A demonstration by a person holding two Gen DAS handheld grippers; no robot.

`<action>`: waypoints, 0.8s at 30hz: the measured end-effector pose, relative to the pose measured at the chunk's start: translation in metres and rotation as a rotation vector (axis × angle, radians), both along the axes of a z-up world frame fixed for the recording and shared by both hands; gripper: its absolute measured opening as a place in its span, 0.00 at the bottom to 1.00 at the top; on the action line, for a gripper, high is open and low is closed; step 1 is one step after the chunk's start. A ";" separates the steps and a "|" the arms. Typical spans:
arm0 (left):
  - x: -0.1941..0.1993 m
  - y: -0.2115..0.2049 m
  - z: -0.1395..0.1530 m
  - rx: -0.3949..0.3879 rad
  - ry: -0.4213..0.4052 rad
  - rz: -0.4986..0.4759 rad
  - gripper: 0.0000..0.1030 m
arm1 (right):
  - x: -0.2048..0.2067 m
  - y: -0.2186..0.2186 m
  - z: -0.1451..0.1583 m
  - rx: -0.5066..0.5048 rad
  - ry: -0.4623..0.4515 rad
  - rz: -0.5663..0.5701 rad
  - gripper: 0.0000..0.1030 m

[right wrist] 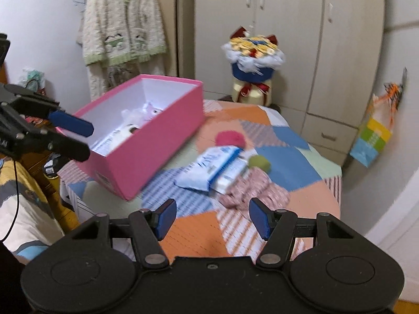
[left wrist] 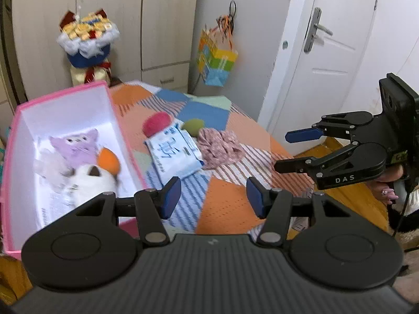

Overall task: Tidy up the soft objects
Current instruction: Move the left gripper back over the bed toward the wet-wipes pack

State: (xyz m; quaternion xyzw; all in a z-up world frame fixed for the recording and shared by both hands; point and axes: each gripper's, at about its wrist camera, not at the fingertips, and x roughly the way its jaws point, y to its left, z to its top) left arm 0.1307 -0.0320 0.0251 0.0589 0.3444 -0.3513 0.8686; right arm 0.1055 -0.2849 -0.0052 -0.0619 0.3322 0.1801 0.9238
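We read "DAS" on the right gripper (left wrist: pixel 296 151); the tissue pack (left wrist: pixel 174 151) carries blue writing too blurred to read. We count one pink box (left wrist: pixel 62 96) at the left edge of the patchwork table (left wrist: pixel 225 204), holding a purple plush (left wrist: pixel 76 146), a white plush (left wrist: pixel 91 180) and an orange ball (left wrist: pixel 108 161). Mid-table lie one pink ball (left wrist: pixel 157 123), one green ball (left wrist: pixel 193 125) and one floral cloth (left wrist: pixel 220 146). Both the right gripper and the left gripper (left wrist: pixel 213 196) hang released, jaws apart and grasping nothing.

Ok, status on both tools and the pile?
Left tool, right tool: open, empty. Tissue pack, floral cloth outside pink box. Nothing blocking.
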 end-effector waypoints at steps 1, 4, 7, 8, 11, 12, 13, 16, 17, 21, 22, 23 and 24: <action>0.002 -0.006 -0.003 0.004 0.011 -0.005 0.53 | 0.000 -0.004 -0.003 0.002 0.003 -0.005 0.65; 0.008 -0.020 -0.011 0.012 0.036 -0.007 0.53 | 0.004 -0.012 -0.012 0.003 0.009 -0.018 0.65; 0.015 -0.032 -0.018 0.025 0.045 0.013 0.53 | 0.011 -0.020 -0.020 0.013 0.009 -0.016 0.65; 0.019 -0.036 -0.020 0.028 0.047 0.025 0.53 | 0.013 -0.020 -0.023 0.015 0.008 -0.007 0.65; 0.033 -0.047 -0.029 0.020 0.069 0.070 0.53 | 0.018 -0.014 -0.034 -0.003 -0.002 0.036 0.65; 0.038 -0.051 -0.032 0.015 0.078 0.082 0.53 | 0.021 -0.010 -0.038 -0.014 -0.007 0.055 0.65; 0.044 -0.055 -0.036 0.009 0.084 0.099 0.53 | 0.025 -0.007 -0.042 -0.021 -0.008 0.069 0.65; 0.059 -0.065 -0.047 -0.003 0.095 0.158 0.53 | 0.037 0.005 -0.052 -0.044 -0.030 0.115 0.65; 0.064 -0.068 -0.052 -0.010 0.097 0.177 0.52 | 0.041 0.010 -0.055 -0.055 -0.047 0.131 0.65; 0.080 -0.074 -0.070 -0.016 0.102 0.257 0.49 | 0.061 0.026 -0.066 -0.104 -0.106 0.167 0.65; 0.083 -0.074 -0.074 -0.024 0.111 0.271 0.49 | 0.066 0.029 -0.069 -0.109 -0.114 0.174 0.64; 0.085 -0.073 -0.078 -0.035 0.124 0.280 0.48 | 0.070 0.032 -0.071 -0.111 -0.119 0.183 0.64; 0.087 -0.072 -0.082 -0.047 0.139 0.291 0.48 | 0.075 0.035 -0.074 -0.113 -0.122 0.195 0.64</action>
